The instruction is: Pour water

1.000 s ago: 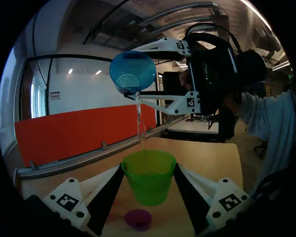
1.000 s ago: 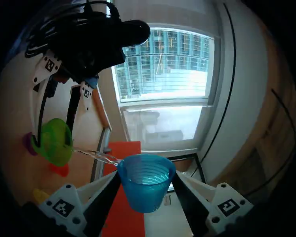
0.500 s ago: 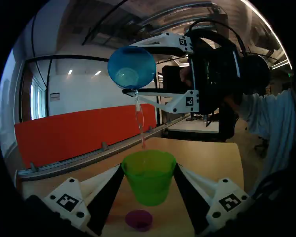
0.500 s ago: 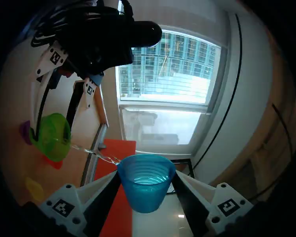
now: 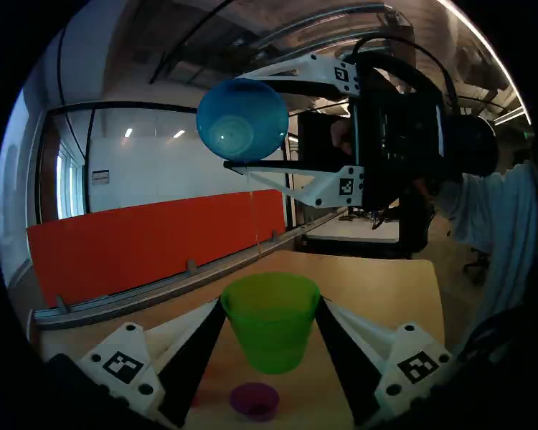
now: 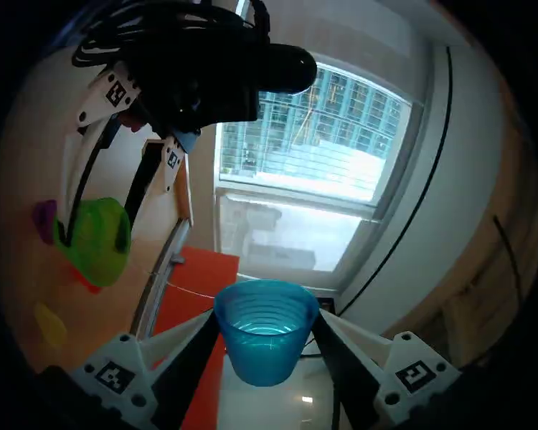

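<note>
Pale wooden worktop [image 5: 384, 287] before an orange partition [image 5: 147, 236]: one cup is tipped over another, with a bare thread of water between them.

The left gripper [image 5: 269, 309] has its fingers [image 5: 197, 344] clamped on both sides of the green cup [image 5: 270, 333], holding it upright as a steady target. The right gripper [image 6: 267, 326] pinches the blue cup [image 6: 265, 344] high above the green cup, tilted steeply so water [image 5: 252, 215] leaves at its lip and falls inside. The thin stream suggests the pour is nearly done. A purple cup [image 5: 253, 398] sits just below the green cup, apart from it.
</note>
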The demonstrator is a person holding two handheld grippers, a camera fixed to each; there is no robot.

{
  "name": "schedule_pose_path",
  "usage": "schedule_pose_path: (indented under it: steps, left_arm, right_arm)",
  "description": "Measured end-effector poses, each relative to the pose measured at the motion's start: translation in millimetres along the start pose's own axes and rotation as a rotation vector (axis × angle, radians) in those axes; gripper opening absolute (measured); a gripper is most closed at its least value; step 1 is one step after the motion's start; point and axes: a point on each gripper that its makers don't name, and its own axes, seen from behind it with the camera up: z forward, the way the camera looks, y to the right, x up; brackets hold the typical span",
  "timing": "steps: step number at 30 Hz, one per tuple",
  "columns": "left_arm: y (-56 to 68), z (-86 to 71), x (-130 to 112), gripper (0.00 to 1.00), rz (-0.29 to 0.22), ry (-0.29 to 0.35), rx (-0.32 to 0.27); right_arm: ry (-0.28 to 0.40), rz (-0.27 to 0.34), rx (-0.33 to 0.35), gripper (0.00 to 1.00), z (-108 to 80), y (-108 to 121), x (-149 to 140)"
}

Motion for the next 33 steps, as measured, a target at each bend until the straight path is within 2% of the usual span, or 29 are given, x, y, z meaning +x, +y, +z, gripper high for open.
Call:
schedule_pose_path:
  steps: [8,12,15,22,33]
  left_arm:
    - [-0.7,-0.6,2,0.87,0.0,0.005,0.004]
    - [-0.2,-1.1,3,0.87,0.004,0.006,0.005]
    - [-0.5,-1.8,4,0.87,0.007,0.007,0.008]
    - [-2.4,-3.4,5,0.87,0.01,0.011,0.013]
    - [-7.8,-4.8,8,0.87,0.02,0.014,0.027]
  right_arm:
    - [0.011,0.01,-0.002,0.9,-2.6,0,7]
    - [0.009,0.056,-0.005,0.9,-5.1,-1,7]
    - [0.006,0.117,-0.007,0.9,-7.9,-3,5]
    - [-0.006,0.323,-0.002,0.9,-17.0,-12,-4]
    - [-0.008,0.763,0.004,0.9,-32.4,-29,-8]
